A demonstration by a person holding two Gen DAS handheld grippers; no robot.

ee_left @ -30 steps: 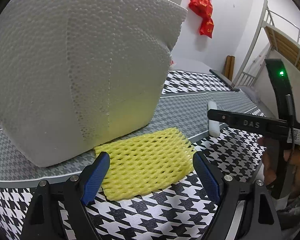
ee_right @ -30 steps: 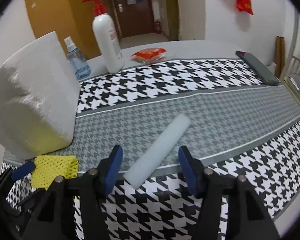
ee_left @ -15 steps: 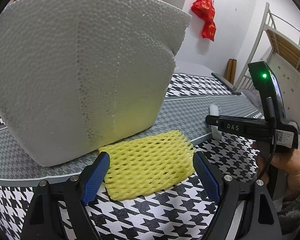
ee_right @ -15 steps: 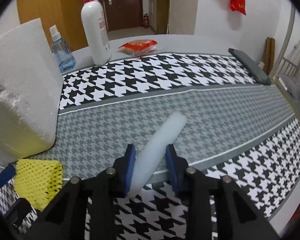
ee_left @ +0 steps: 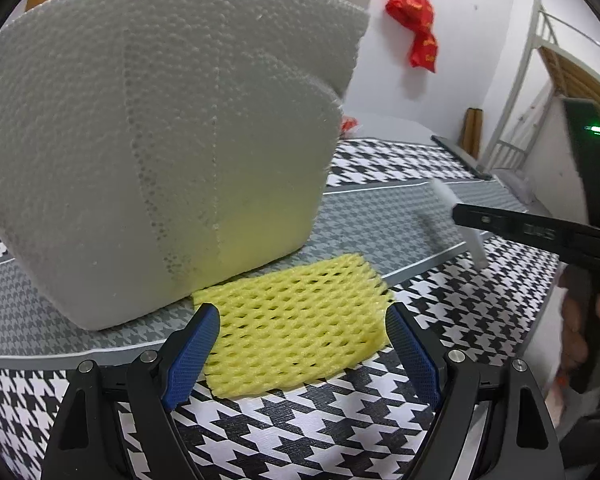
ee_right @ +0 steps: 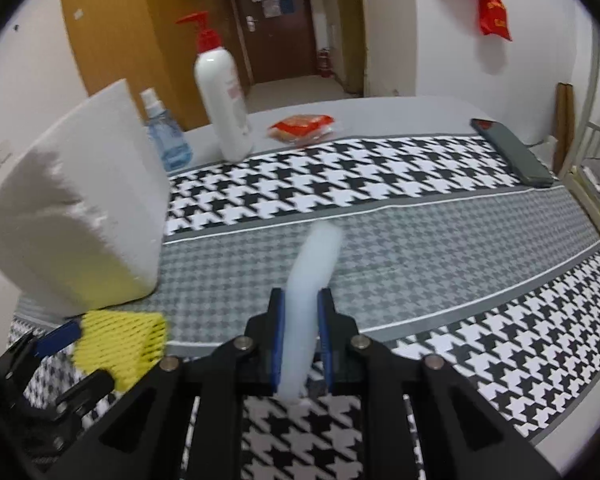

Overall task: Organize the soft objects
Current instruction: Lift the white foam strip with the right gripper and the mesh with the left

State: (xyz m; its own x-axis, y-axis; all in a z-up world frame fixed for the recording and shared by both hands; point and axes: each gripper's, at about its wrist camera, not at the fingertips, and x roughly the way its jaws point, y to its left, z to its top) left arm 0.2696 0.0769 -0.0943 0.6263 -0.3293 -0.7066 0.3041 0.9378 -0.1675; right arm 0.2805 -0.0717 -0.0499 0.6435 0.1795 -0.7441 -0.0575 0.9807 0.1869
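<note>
Gripping the white foam stick [ee_right: 305, 320] tightly, the right gripper [ee_right: 300, 336] is clenched while the left gripper [ee_left: 300, 344] straddles the yellow net [ee_left: 296, 320], released

We see a white foam stick [ee_right: 310, 300] tilted up off the houndstooth cloth, pinched near its lower end. A flat yellow foam net [ee_left: 296, 332] lies touching the base of a big white styrofoam block [ee_left: 160, 152].
</note>
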